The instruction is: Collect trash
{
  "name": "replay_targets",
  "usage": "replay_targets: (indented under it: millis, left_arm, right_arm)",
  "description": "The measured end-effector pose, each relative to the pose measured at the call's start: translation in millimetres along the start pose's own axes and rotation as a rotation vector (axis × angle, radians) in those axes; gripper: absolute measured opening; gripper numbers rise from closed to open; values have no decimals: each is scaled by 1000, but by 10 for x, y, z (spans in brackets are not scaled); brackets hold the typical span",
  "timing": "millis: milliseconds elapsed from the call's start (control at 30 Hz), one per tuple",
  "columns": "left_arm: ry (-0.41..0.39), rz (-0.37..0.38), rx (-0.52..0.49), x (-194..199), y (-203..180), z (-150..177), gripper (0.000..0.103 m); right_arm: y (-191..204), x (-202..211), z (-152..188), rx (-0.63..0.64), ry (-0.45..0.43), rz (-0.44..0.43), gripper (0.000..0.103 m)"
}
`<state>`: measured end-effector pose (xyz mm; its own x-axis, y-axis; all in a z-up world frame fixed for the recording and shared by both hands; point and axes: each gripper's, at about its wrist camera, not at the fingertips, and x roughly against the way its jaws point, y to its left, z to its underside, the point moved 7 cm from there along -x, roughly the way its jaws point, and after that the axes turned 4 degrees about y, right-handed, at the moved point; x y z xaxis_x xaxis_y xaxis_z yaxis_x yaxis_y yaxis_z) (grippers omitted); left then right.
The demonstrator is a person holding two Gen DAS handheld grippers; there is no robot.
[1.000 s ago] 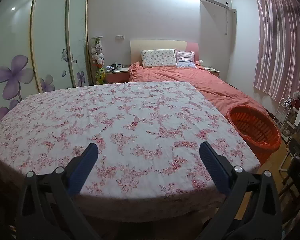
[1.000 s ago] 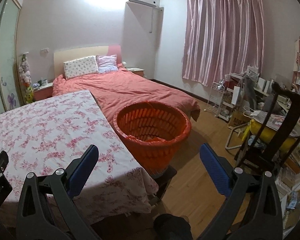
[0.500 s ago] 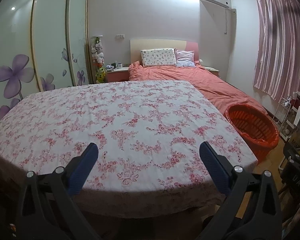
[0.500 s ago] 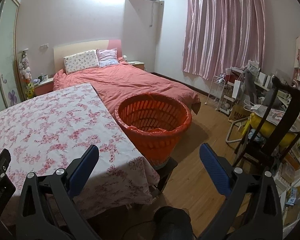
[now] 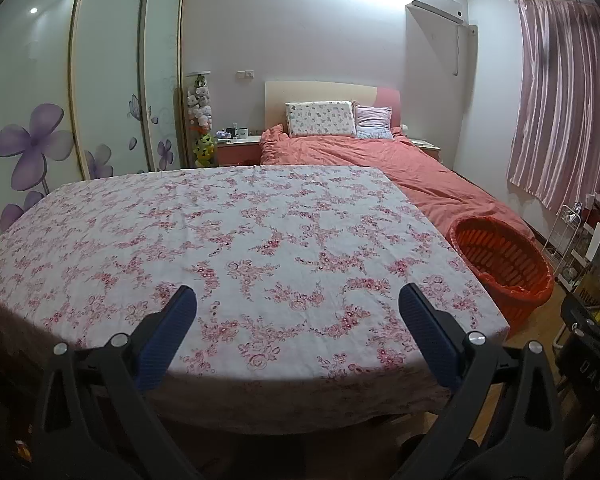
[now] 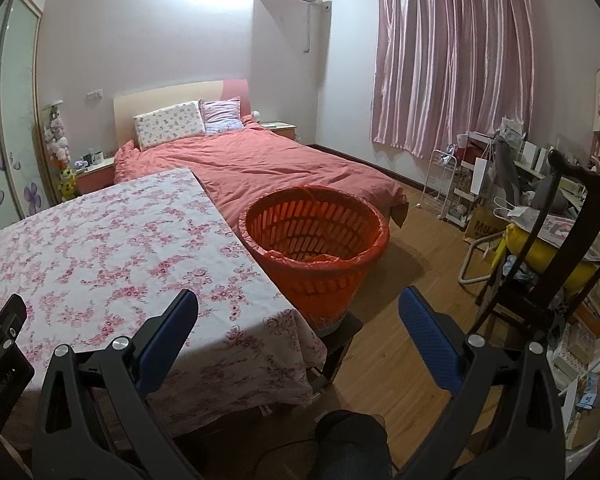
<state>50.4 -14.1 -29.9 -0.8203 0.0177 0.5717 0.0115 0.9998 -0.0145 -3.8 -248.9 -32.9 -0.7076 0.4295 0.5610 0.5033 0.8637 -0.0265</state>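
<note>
My left gripper (image 5: 296, 300) hangs over the near edge of the flowery tabletop (image 5: 228, 240), fingers spread, holding nothing. I see no trash there. My right gripper (image 6: 298, 304), spread too, faces the orange basket (image 6: 314, 240), ready for trash.

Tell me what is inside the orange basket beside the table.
The orange basket is lined with an orange bag, with a crumpled orange fold near its front inner wall. No separate trash is clearly visible; the near wall hides the bottom. Both grippers, left and right, are open and empty.
</note>
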Motion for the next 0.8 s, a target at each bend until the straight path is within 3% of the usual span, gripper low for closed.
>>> replay_targets:
  millis: [800]
  left_arm:
    - [-15, 5, -6, 88, -40, -33, 99]
  right_arm:
    - [3, 7, -12, -6, -2, -17, 99]
